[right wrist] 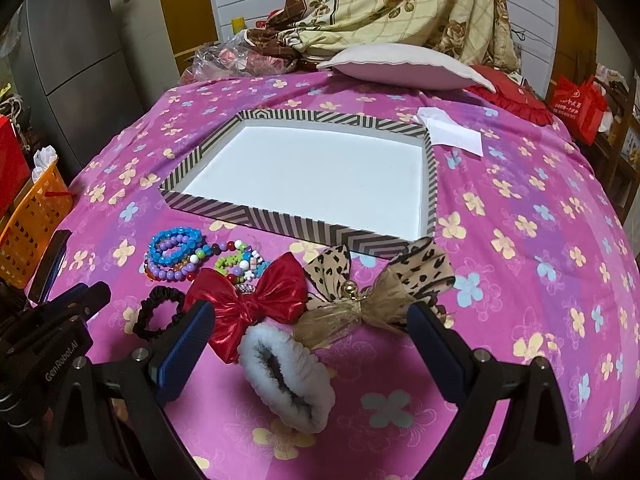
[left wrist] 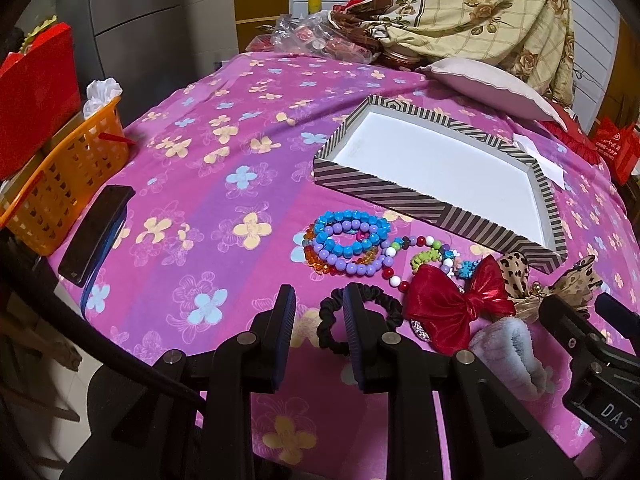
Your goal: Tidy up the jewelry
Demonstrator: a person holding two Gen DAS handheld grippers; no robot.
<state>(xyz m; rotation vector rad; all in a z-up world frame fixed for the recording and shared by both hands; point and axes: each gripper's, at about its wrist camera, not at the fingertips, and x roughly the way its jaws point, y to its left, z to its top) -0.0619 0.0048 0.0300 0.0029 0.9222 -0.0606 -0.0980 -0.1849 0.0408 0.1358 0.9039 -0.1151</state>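
The left gripper [left wrist: 319, 314] hangs spread above a black scrunchie [left wrist: 360, 320]. The right gripper [right wrist: 312, 320] gapes wide, empty, over a fluffy white scrunchie [right wrist: 288, 376].

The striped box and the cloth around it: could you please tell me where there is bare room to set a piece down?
The striped box has a bare white floor. The pink cloth is free between the box and the orange basket, and right of the leopard bow. It is crowded in front of the box: bead bracelets, red bow, black scrunchie, fluffy scrunchie.
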